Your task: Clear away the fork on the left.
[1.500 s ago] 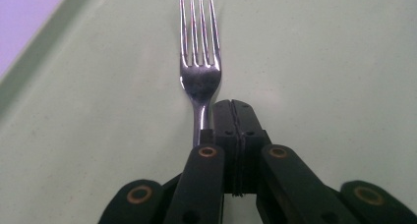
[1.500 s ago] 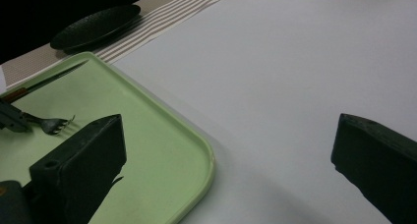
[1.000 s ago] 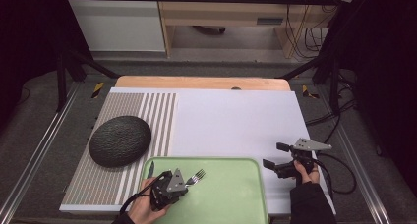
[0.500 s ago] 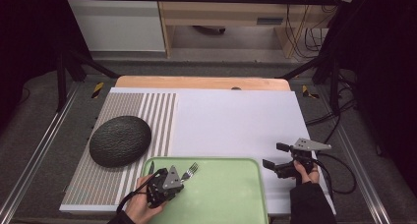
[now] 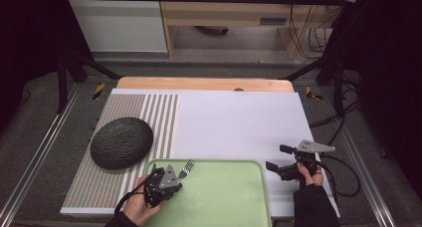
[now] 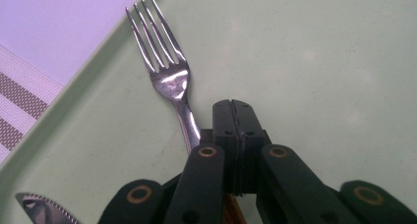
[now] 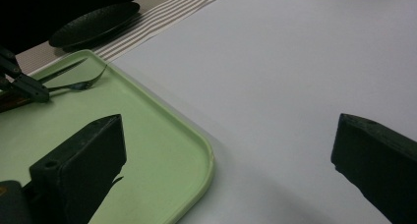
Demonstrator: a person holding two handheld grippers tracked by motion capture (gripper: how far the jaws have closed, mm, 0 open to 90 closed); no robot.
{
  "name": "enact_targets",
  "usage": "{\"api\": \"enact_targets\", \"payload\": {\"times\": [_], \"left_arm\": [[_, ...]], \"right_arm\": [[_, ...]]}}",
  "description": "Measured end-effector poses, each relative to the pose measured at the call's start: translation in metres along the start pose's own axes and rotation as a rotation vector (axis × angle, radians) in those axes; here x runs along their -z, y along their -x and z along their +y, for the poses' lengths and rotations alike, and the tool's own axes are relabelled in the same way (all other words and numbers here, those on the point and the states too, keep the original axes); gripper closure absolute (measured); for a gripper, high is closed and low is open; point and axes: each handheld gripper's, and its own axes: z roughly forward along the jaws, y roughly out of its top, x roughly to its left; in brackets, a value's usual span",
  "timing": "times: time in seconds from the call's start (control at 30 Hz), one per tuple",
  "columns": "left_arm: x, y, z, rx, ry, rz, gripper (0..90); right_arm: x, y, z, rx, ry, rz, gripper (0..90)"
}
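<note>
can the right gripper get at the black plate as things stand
Probably not directly: the right gripper waits open off the green tray's right edge, while the black plate lies far left. The tray and the left gripper, shut on the fork, lie between.

A pale green tray [image 5: 239, 197] carries a shiny silver fork [image 6: 167, 74]. At left lies a black textured plate [image 5: 122, 142] on a brown-and-white striped mat [image 5: 149, 117]; the cloth [image 5: 239, 122] is pale lilac-white.
</note>
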Motion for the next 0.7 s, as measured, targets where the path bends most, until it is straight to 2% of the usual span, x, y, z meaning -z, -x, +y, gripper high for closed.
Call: {"api": "enact_targets", "payload": {"times": [0.57,0.7], "left_arm": [[0.004,-0.006,-0.009,0.006,0.000,0.011,89.8],[0.006,-0.007,-0.012,0.024,-0.003,0.005,89.8]], "right_arm": [[0.000,0.000,0.000,-0.001,0.001,-0.001,0.3],[0.000,0.000,0.000,0.000,0.001,0.000,0.3]]}}
